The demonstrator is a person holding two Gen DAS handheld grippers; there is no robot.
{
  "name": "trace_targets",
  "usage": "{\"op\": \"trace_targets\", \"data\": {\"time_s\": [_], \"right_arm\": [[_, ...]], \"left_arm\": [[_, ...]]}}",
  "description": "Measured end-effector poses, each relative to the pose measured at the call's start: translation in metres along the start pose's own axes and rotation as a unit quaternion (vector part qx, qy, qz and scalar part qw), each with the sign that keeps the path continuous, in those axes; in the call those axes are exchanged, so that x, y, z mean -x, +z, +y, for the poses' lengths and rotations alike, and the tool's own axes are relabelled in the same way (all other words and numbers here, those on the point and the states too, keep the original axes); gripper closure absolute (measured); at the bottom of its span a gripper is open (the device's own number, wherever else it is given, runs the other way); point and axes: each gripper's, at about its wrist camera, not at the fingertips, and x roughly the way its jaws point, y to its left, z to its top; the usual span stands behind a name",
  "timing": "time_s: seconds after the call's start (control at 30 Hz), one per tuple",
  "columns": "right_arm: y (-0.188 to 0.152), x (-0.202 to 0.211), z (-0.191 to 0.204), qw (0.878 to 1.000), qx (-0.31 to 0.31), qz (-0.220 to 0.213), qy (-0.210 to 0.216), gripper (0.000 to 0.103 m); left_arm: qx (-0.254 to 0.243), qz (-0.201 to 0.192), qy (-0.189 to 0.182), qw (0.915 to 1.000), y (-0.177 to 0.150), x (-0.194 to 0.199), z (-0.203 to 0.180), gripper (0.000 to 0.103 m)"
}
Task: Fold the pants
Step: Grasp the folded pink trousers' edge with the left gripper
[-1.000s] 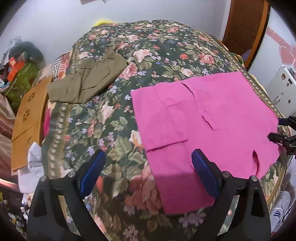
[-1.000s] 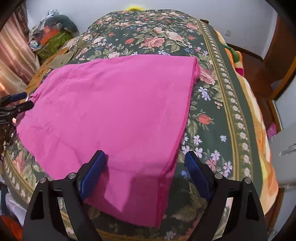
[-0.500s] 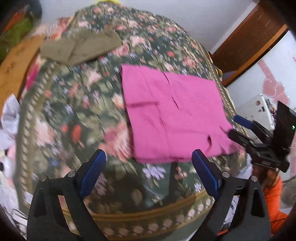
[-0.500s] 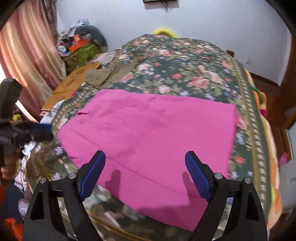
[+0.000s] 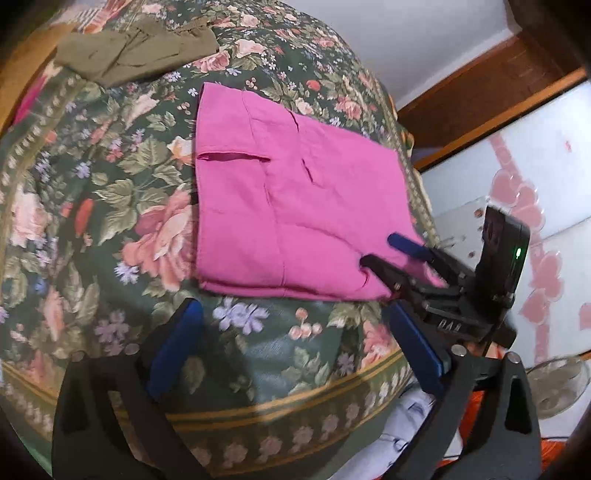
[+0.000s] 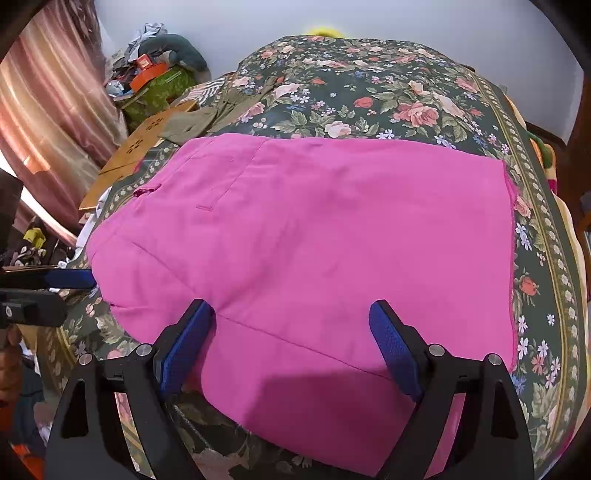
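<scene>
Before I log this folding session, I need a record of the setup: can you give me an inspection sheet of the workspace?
Surface: bed with floral bedspread, rumpled little.
Job's things: pink pants folded flat, near edge hanging over the bed's side.
Clutter: olive garment lying apart from the pants; wooden board beside the bed; pile of things in the corner.
Grippers: left hand-held gripper open, empty, over the bedspread; right hand-held gripper open, empty, over the pants' near edge.
Cables: nothing seen.
Surroundings: pink curtain, white wall, wooden door frame.

Both tongs back off pants [image 6: 314,240]
</scene>
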Motion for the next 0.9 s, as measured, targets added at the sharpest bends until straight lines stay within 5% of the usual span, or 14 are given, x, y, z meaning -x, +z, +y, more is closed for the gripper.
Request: {"op": "trace_targets", "data": {"time_s": [0.33,0.37,0.5,0.73,0.9], "right_arm": [[0.000,0.001,-0.002,1.000,0.000,-0.005,0.012,0.017],[0.000,0.001,-0.002,1.000,0.000,-0.004,0.013,0.017],[-0.001,0.001,-0.003,1.000,0.000,-0.003,0.015,0.017],[-0.002,0.004,-0.005,1.000,-0.010,-0.003,0.014,0.017],[-0.002,0.009,-0.008,1.000,-0.021,-0.002,0.010,0.017]], "left_arm": [[0.073,-0.016,-0.067,0.9949,0.034,-0.012,0.018,0.007],[0.070,-0.018,-0.058,0.9957,0.036,-0.011,0.018,0.012],[0.060,-0.022,-0.001,0.9980,0.042,-0.011,0.017,0.065],[0.050,-0.039,0.028,0.9976,0.039,-0.005,0.015,0.079],[0.005,-0.085,0.102,0.9911,0.038,0.014,0.004,0.081]]}}
